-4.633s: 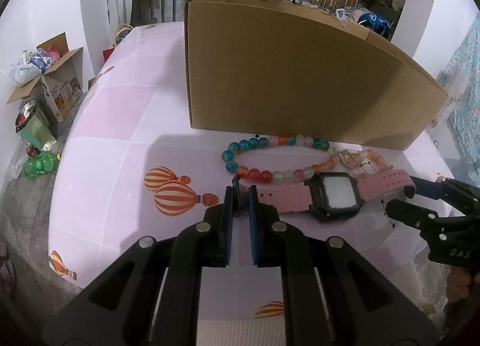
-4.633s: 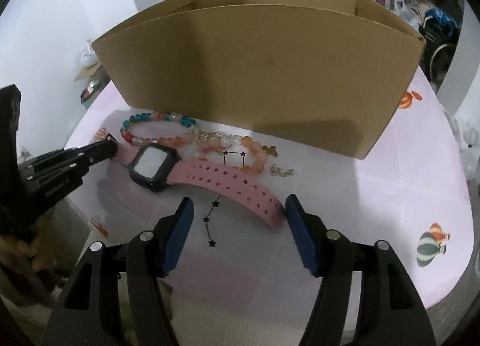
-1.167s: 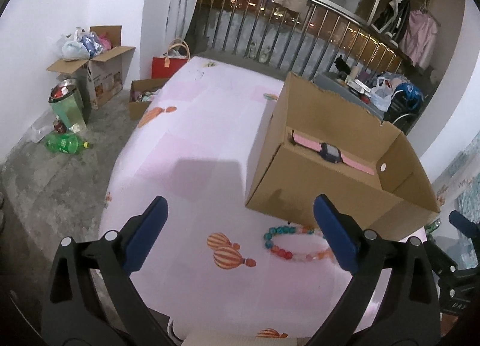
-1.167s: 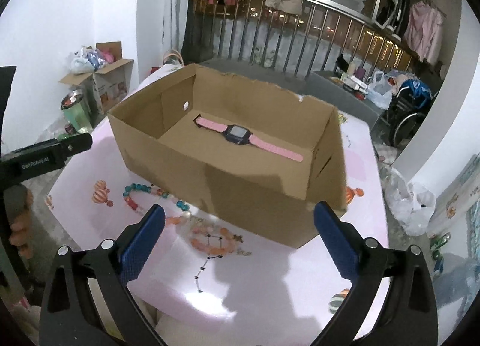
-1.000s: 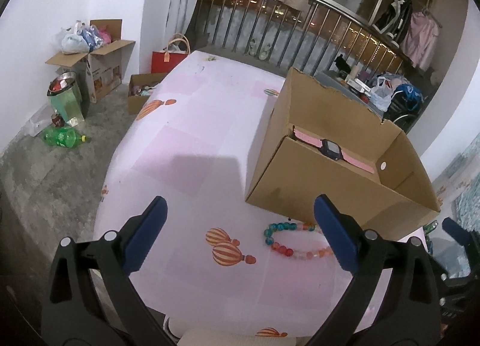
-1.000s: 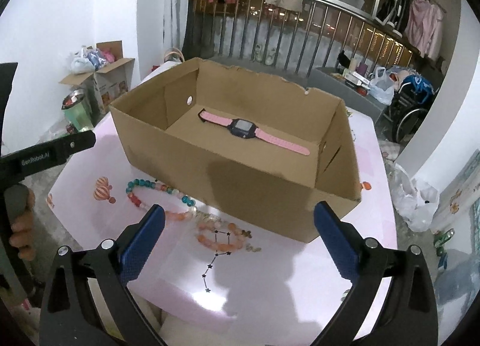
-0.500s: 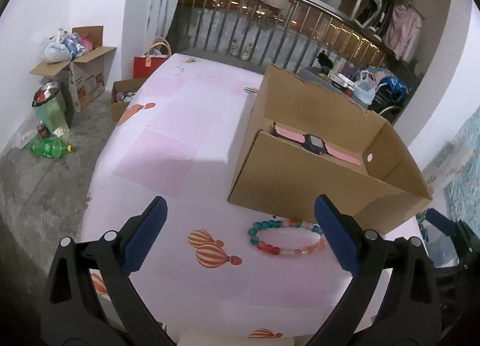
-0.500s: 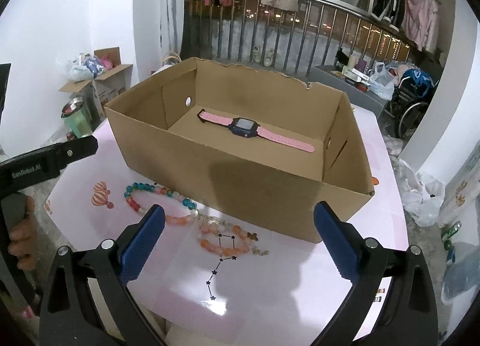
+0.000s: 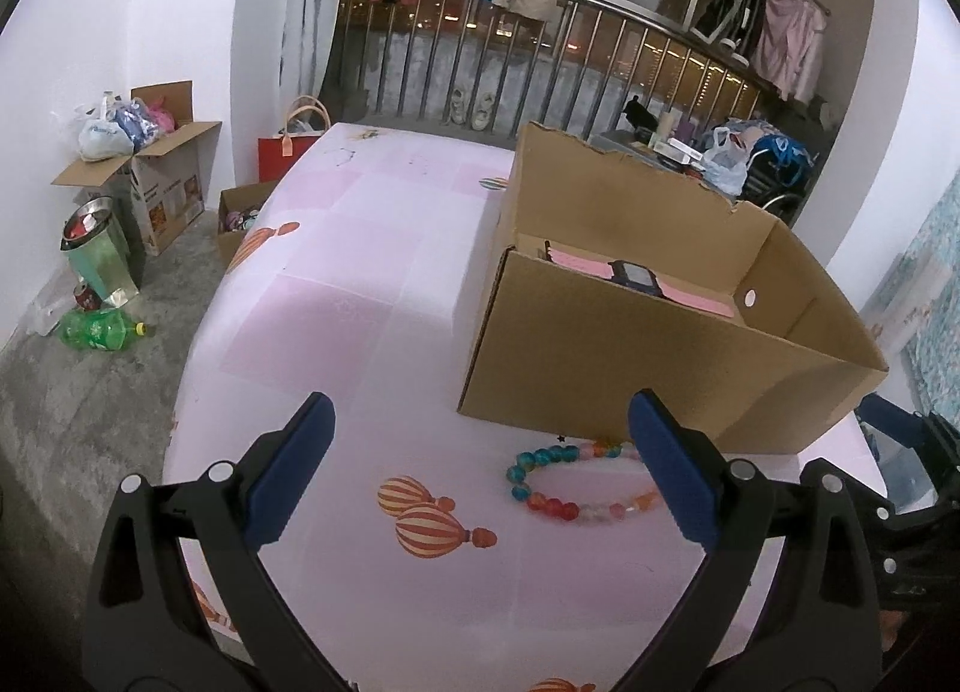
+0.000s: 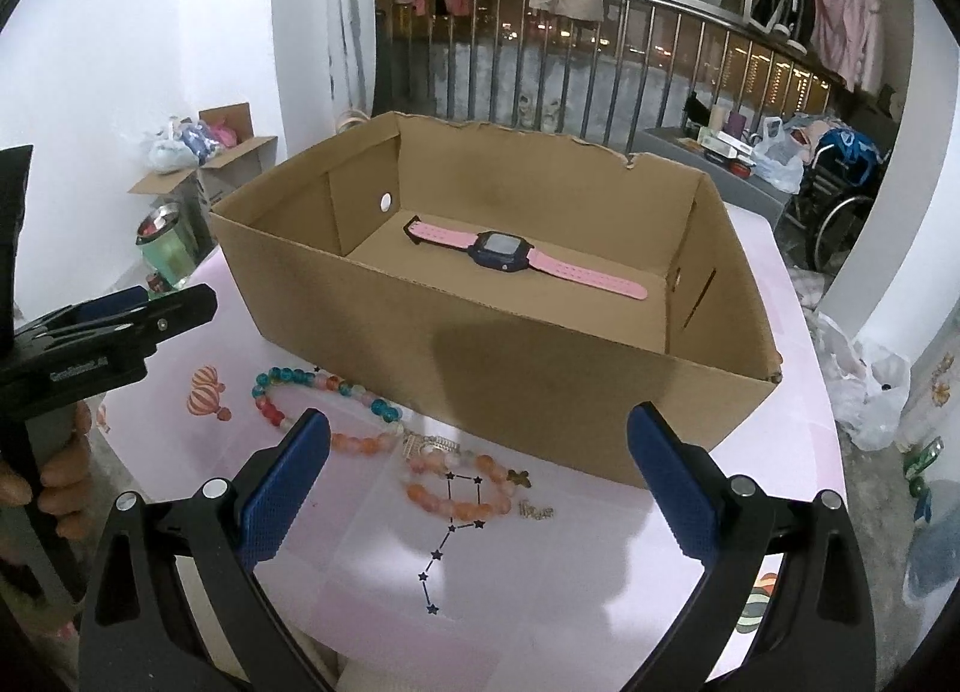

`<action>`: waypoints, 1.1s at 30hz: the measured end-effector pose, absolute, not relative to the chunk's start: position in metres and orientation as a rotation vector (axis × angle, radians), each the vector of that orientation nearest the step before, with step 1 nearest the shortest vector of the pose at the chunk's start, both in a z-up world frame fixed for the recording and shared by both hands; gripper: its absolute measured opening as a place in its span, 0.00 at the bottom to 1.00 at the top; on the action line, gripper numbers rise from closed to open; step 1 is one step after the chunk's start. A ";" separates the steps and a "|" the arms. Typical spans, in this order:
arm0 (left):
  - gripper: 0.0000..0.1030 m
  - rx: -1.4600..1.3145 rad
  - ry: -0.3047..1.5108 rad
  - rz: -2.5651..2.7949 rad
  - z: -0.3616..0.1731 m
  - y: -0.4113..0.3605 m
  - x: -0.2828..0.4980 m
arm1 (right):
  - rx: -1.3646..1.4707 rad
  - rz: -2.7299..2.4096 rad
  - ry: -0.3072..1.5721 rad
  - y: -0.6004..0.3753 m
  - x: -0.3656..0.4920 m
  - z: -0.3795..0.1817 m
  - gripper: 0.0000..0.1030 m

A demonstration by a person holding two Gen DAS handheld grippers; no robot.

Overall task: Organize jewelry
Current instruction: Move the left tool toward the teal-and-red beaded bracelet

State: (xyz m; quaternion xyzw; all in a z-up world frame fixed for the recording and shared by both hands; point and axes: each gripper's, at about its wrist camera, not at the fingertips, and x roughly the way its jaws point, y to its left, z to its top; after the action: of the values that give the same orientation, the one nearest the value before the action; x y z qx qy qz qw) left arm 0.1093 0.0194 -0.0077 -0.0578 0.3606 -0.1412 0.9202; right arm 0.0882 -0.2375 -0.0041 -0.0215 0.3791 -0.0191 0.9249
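Sitting on the pink tabletop (image 10: 372,572), the cardboard box (image 10: 540,368) served as the landmark, and it held only one piece: the pink watch (image 10: 504,251) lay flat on the box floor, toward its far wall. That part of the sorting looked done. Outside the box, just in front of its near wall, the multicoloured bead bracelet (image 10: 312,398) lay on the tabletop, with the orange bead bracelet (image 10: 456,482) beside it and overlapping a small metallic piece, too small to identify. A tiny charm (image 10: 535,509) lay near the box's front edge as well. These seemed to be what was left. Both the left tool (image 9: 480,470) and the right tool (image 10: 480,476) hovered short of the box with jaws spread wide, gripping nothing
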 end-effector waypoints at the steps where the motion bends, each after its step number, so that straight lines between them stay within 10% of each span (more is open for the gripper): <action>1: 0.92 -0.114 0.740 -0.289 -0.008 0.019 0.110 | -0.043 -0.037 0.776 -0.238 0.088 -0.004 0.94; 33: 0.91 -0.007 0.666 -0.432 -0.031 0.032 0.090 | 0.003 0.060 0.742 -0.245 0.068 -0.012 0.88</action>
State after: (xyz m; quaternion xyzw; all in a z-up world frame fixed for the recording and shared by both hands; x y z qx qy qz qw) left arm 0.0898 0.0322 -0.0310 -0.0035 0.3245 -0.2104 0.9222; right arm 0.0682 -0.2446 -0.0119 0.0014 0.3623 0.0295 0.9316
